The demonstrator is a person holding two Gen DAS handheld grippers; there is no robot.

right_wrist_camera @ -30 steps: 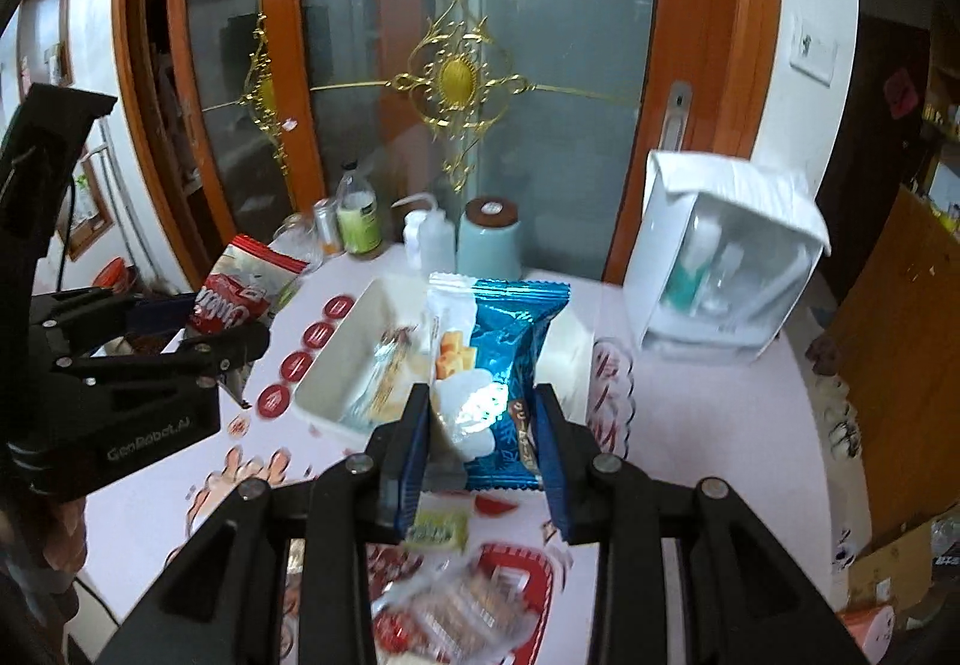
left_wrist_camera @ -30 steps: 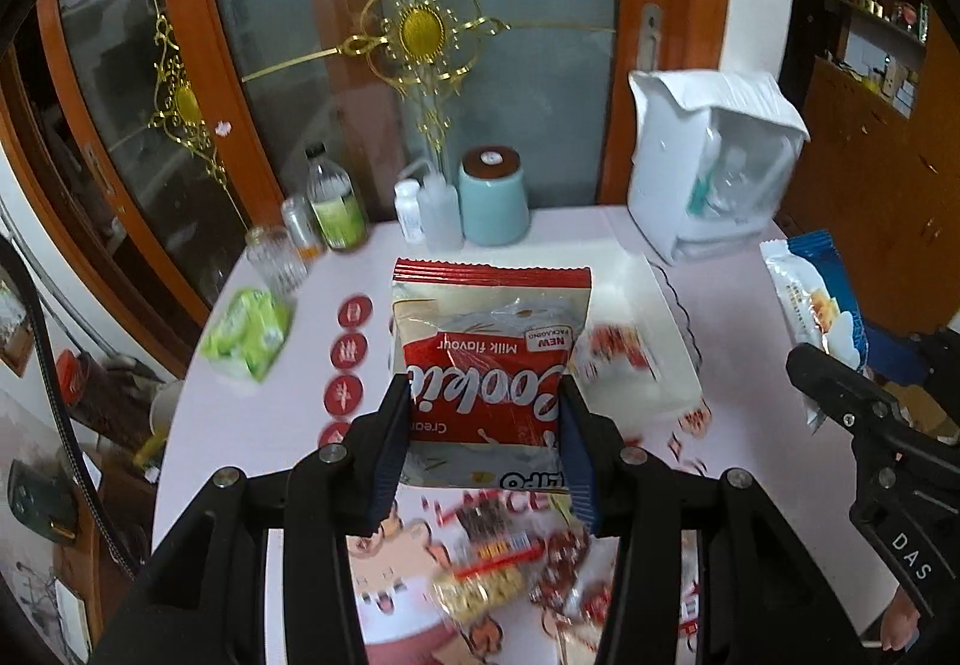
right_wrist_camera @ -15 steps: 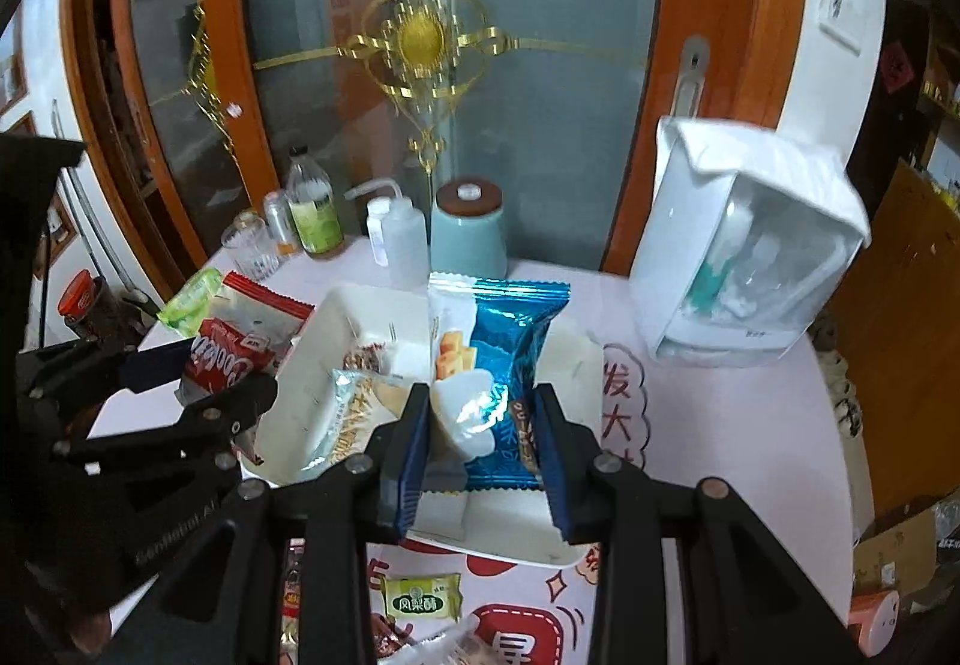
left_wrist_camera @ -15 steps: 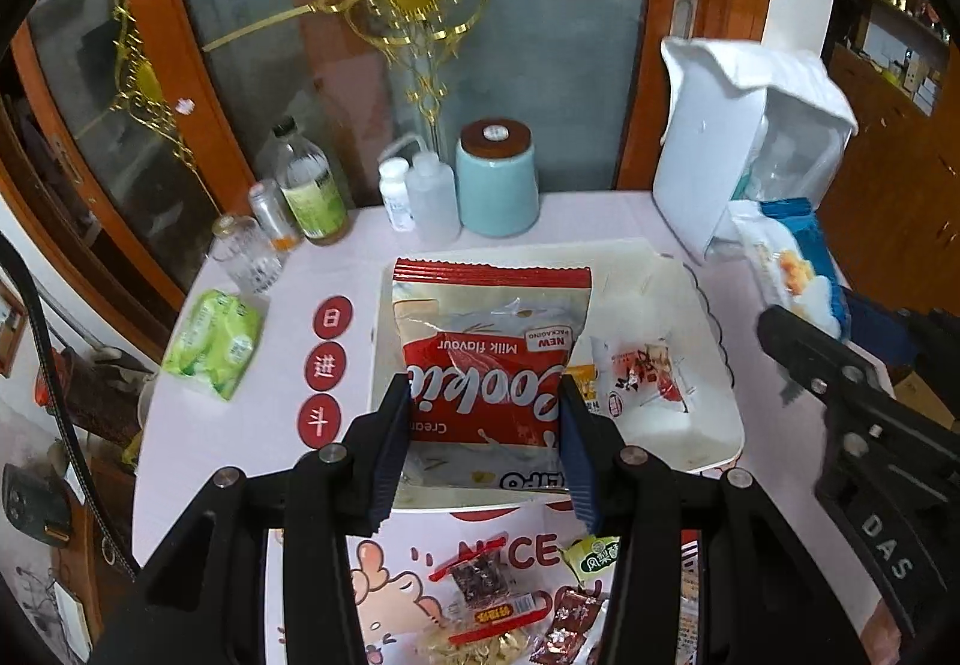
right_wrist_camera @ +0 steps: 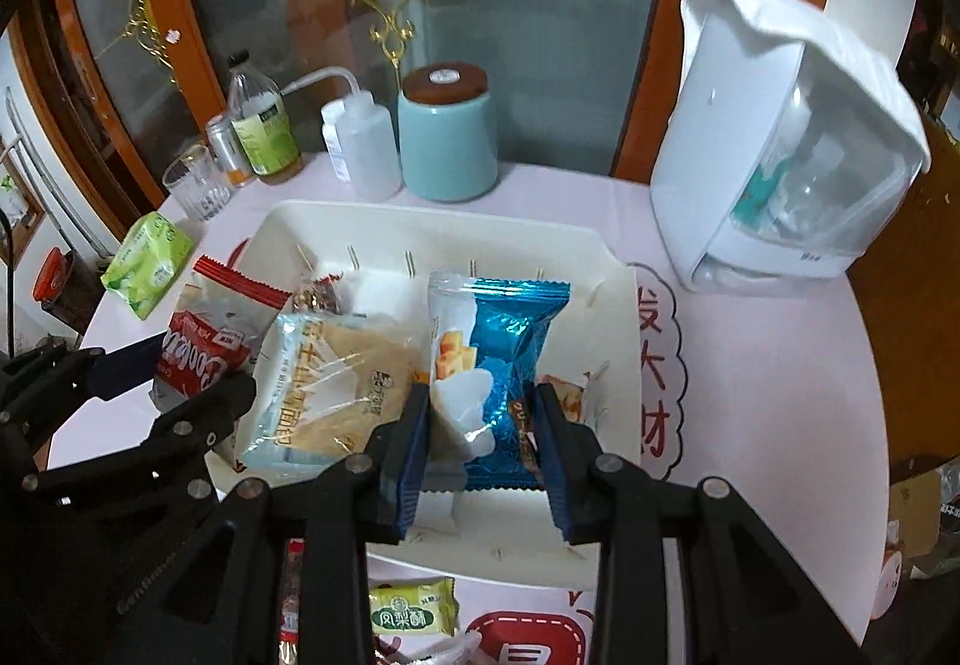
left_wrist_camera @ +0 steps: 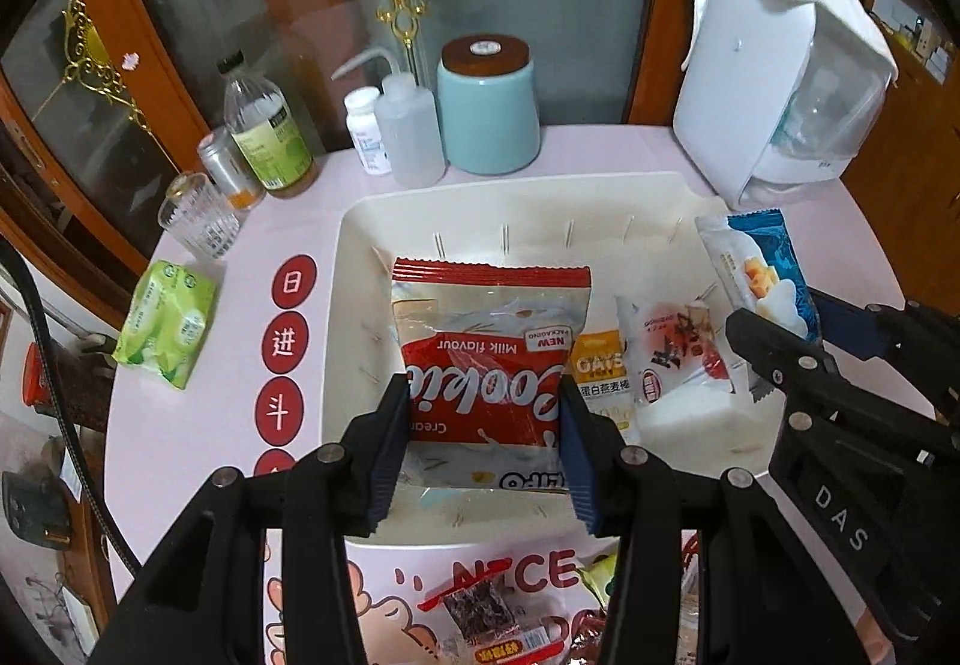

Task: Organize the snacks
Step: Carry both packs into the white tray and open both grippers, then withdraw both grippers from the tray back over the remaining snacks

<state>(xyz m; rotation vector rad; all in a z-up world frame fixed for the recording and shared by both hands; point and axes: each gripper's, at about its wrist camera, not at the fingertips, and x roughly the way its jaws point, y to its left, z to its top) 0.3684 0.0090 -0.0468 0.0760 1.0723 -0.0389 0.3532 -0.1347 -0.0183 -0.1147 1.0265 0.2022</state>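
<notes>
Between left tongs (left_wrist_camera: 485, 428), red packet (left_wrist_camera: 489, 359) lettered "Cookie", "Milk flavour".

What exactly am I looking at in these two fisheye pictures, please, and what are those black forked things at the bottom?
No robot here: a person holds a hand-held gripper in each hand, and a camera on each looks along its two jaws. In the left view, the left gripper is shut on a red cookie packet. In the right view, the right gripper is shut on a blue snack packet. Both packets hang over a white tray that already contains a few wrapped snacks. The tray sits on a pink table, with a teal jar, bottles and a white container behind it. More snacks lie in front of the tray.
</notes>
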